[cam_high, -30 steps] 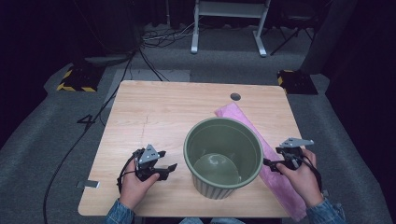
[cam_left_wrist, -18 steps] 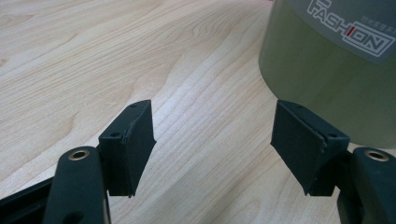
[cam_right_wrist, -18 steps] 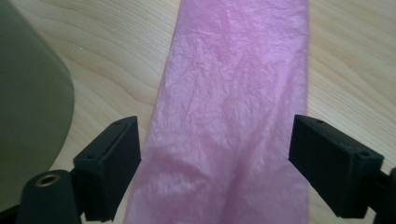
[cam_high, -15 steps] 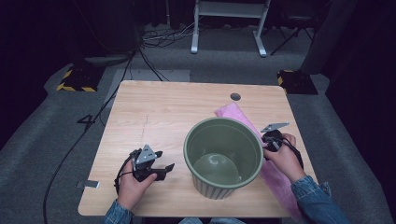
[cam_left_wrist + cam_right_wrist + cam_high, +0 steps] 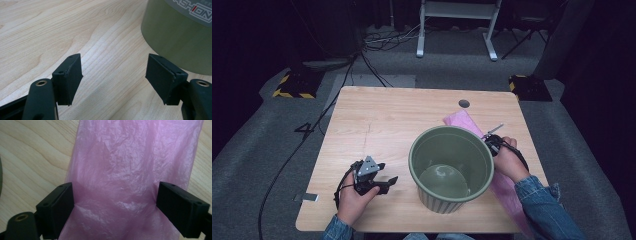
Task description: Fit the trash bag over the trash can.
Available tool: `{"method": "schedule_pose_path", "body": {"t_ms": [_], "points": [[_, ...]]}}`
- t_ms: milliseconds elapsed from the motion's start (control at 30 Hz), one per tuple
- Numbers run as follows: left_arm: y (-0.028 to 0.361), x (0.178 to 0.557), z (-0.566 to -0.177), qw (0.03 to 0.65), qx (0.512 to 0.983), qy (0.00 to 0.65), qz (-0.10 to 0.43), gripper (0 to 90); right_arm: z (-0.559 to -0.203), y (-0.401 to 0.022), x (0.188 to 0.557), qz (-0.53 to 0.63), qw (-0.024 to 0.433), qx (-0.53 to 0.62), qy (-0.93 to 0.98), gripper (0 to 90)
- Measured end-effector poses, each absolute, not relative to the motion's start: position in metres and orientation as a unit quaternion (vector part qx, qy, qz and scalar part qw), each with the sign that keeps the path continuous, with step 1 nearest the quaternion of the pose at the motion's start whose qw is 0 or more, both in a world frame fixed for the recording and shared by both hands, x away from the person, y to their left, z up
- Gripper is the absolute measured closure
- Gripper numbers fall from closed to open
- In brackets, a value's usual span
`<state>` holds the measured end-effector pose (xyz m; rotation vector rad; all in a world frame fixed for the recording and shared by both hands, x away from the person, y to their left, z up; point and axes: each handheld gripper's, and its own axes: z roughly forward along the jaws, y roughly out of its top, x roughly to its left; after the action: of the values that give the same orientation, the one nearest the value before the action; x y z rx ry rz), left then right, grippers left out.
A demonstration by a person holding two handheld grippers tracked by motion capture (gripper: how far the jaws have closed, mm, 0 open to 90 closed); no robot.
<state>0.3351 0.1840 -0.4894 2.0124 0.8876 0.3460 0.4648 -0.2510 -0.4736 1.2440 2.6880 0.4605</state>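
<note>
**Right hand-held gripper poised over the pink bag, left one waiting beside the bin**

The table (image 5: 387, 115) is a pale wooden top, and both hand-held grippers work along its near half. The largest thing on it is the green bin (image 5: 451, 167), a ribbed, round bucket standing upright with its mouth open to the ceiling. It sits between the two hand-held grippers, to the right of the left one and to the left of the right one.

Next in size is the pink plastic bag (image 5: 135, 170), a thin, crinkled sheet lying flat on the table. It runs from behind the bin toward the near edge, directly beneath the right hand-held gripper (image 5: 115, 202). That gripper has its jaws spread wide, one on each side of the bag's width, and the plastic lies between them without being pinched. From above, the right hand (image 5: 507, 160) sits just beside the bin's rim, right over the bag.

The left hand-held gripper (image 5: 113, 75) is low over bare wood, jaws also spread wide with nothing between them. The bin's wall stands just ahead and to its right, close but apart from the nearer jaw.
</note>
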Motion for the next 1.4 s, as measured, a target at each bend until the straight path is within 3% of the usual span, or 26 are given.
{"method": "schedule_pose_path", "body": {"t_ms": [33,67,100,167,233,267,300,400,667,1133,1400], "points": [[0.184,0.335,-0.489,0.441,0.812,0.356,0.141,29.3,-0.473,-0.251,0.466,0.146,0.070,0.412,0.897,17.3],[0.184,0.335,-0.489,0.440,0.813,0.355,0.140,29.3,-0.469,-0.251,0.468,0.129,0.062,0.418,0.897,28.7],[0.184,0.335,-0.489,0.440,0.813,0.355,0.140,29.3,-0.469,-0.251,0.468,0.129,0.062,0.418,0.897,28.7],[0.183,0.335,-0.489,0.441,0.813,0.355,0.139,29.3,-0.464,-0.252,0.470,0.116,0.052,0.418,0.899,49.0],[0.183,0.334,-0.488,0.442,0.812,0.355,0.139,29.2,-0.461,-0.253,0.472,0.107,0.048,0.415,0.902,60.0],[0.183,0.334,-0.488,0.443,0.811,0.356,0.138,29.2,-0.460,-0.255,0.472,0.104,0.042,0.415,0.903,73.2],[0.183,0.334,-0.488,0.443,0.811,0.356,0.138,29.2,-0.460,-0.255,0.472,0.104,0.042,0.415,0.903,73.2],[0.184,0.334,-0.489,0.443,0.811,0.358,0.138,29.2,-0.461,-0.260,0.472,0.119,0.029,0.420,0.899,87.4],[0.184,0.335,-0.489,0.443,0.809,0.361,0.138,29.2,-0.456,-0.279,0.460,0.217,0.029,0.417,0.882,90.0],[0.186,0.334,-0.492,0.444,0.806,0.368,0.134,29.2,-0.393,-0.311,0.419,0.380,0.117,0.344,0.850,90.0],[0.187,0.333,-0.492,0.446,0.803,0.373,0.132,29.2,-0.355,-0.310,0.403,0.404,0.134,0.301,0.854,90.0]]}}
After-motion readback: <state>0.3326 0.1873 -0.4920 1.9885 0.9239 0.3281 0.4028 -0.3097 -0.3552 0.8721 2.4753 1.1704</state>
